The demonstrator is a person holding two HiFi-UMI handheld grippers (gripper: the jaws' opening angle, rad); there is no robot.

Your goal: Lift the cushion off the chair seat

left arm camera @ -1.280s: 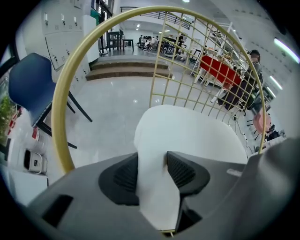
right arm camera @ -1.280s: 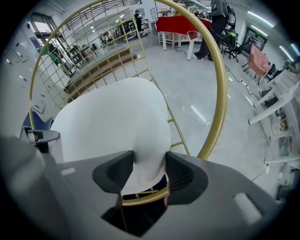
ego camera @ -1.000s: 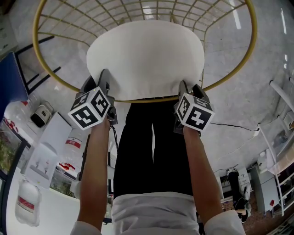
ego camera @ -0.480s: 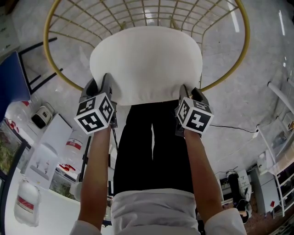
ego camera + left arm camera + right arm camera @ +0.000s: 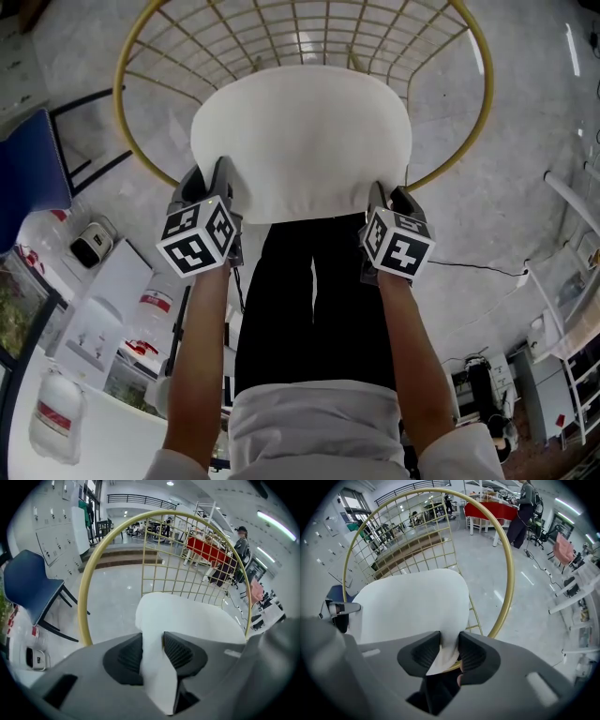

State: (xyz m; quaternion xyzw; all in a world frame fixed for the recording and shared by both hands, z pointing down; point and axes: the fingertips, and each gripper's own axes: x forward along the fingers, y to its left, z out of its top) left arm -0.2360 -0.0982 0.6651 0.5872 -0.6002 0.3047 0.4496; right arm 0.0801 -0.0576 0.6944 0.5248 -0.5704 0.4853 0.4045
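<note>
The near edge of the cushion [image 5: 300, 131] is pinched at two places. Its left corner is clamped between the ribbed pads of the left gripper [image 5: 208, 178], with the white fabric folded upright between them. Its right corner is held between the pads of the right gripper [image 5: 386, 194], whose jaws have just been closing on it. Beyond the fingers, the cushion is spread over the seat of the chair [image 5: 490, 89], within the gold wire hoop, whose front is covered by the pinched edge.
</note>
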